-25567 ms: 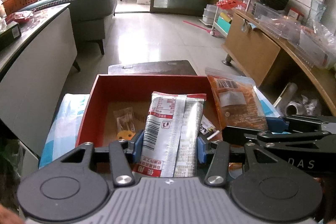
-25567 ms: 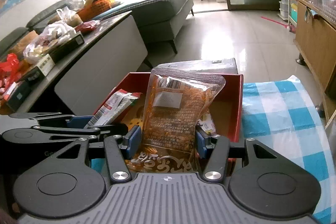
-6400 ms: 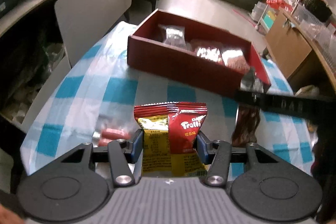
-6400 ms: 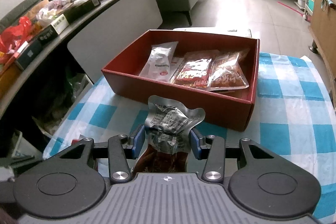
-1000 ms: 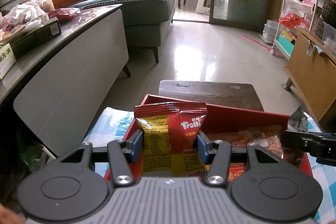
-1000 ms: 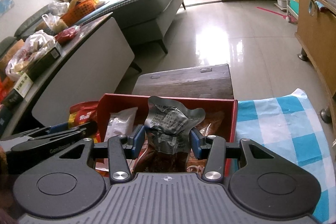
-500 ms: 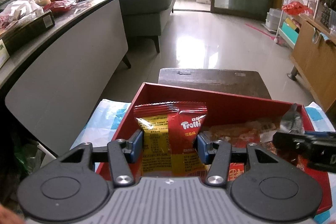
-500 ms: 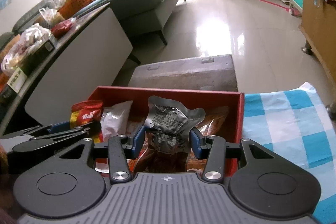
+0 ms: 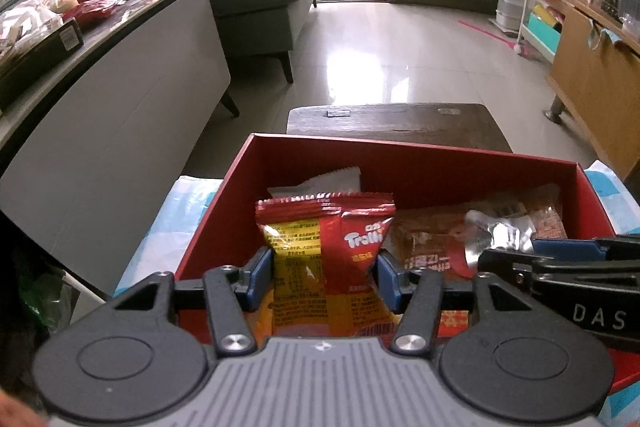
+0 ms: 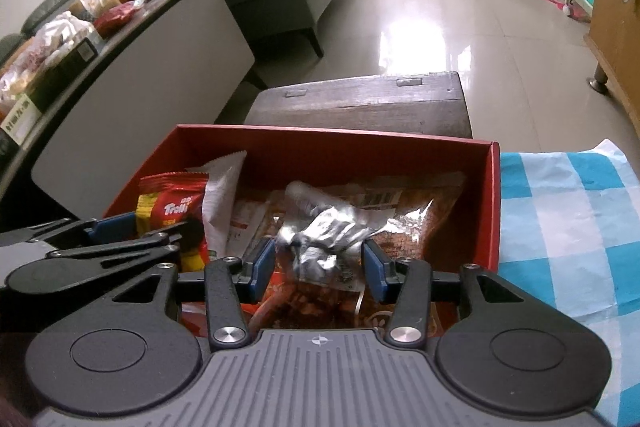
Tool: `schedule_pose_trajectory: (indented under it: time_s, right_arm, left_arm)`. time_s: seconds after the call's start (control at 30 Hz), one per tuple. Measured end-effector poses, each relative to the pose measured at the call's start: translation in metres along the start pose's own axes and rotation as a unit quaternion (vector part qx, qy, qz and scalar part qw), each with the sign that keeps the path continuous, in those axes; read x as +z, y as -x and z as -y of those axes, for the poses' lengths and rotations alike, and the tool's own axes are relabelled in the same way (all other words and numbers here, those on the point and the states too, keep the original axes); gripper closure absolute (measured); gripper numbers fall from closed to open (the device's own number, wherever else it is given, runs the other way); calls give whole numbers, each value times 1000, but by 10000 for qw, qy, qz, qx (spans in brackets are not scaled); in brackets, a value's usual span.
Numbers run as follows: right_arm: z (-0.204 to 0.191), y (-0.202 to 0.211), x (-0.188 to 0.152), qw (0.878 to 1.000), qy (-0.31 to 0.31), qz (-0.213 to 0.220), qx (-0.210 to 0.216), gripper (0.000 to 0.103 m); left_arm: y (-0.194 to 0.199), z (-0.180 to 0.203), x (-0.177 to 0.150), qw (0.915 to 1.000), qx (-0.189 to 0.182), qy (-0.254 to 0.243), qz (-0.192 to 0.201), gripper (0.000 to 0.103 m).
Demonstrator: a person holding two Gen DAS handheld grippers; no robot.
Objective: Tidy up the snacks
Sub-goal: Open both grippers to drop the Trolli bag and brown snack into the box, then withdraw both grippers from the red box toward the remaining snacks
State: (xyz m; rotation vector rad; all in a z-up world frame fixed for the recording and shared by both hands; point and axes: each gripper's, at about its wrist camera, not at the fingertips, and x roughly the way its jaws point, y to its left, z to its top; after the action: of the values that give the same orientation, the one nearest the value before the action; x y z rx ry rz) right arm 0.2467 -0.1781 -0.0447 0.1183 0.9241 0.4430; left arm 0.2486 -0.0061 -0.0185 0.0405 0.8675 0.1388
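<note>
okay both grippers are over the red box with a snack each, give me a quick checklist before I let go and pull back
1. Left gripper over the red box: ok.
2. Trolli packet freed: cannot tell; jaws have just been opening, packet between the pads.
3. Right gripper over the box: ok.
4. Silver pouch released: ok; jaws just opened, pouch slumped onto the packets below.
5. Grippers apart from each other: ok, side by side.

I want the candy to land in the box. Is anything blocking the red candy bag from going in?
Nothing visible blocks it. The red candy bag already hangs inside the red box, between the left gripper jaws, which have just been opening.
</note>
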Motion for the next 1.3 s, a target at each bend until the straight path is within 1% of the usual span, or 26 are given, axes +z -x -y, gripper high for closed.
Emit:
schedule_pose_trajectory:
  time_s: [0.03, 0.07, 0.1, 0.17, 0.23, 0.4, 0.47, 0.9, 1.13, 1.3]
  right_arm:
    - [-1, 0, 0, 10000, 12, 8, -5, 45]
    - [-1, 0, 0, 10000, 12, 8, -5, 43]
    - [-2, 0, 1, 10000, 38, 14, -45, 39]
    - [-3, 0, 1, 9999, 82, 29, -76, 39]
    - [-2, 0, 2, 9999, 76, 58, -111, 35]
    - [-4, 4, 4, 9993, 192, 136, -287, 33]
    - [-7, 7, 5, 9990, 242, 177, -340, 30]
    - [-30, 42, 9, 9970, 418, 392, -528, 28]
    - [-46, 61, 1, 9961, 547, 420, -557, 27]
    - [-55, 72, -10, 9960, 530, 440, -568, 27]
  left_arm:
    - [0, 0, 0, 10000, 3, -4, 13, 50]
    - [2, 1, -1, 10000, 37, -20, 41, 49]
    - [2, 1, -1, 9999, 79, -54, 72, 49]
    - [4, 1, 0, 9998, 116, -83, 103, 47]
    - [5, -2, 1, 9999, 102, -24, 102, 45]
    - [12, -5, 2, 9998, 93, -13, 183, 41]
    - [16, -7, 2, 9998, 83, 0, 206, 41]
    - [51, -22, 3, 9988, -126, 220, 417, 40]
    - [70, -31, -4, 9982, -229, 349, 432, 40]
    - [84, -37, -17, 9979, -245, 400, 437, 40]
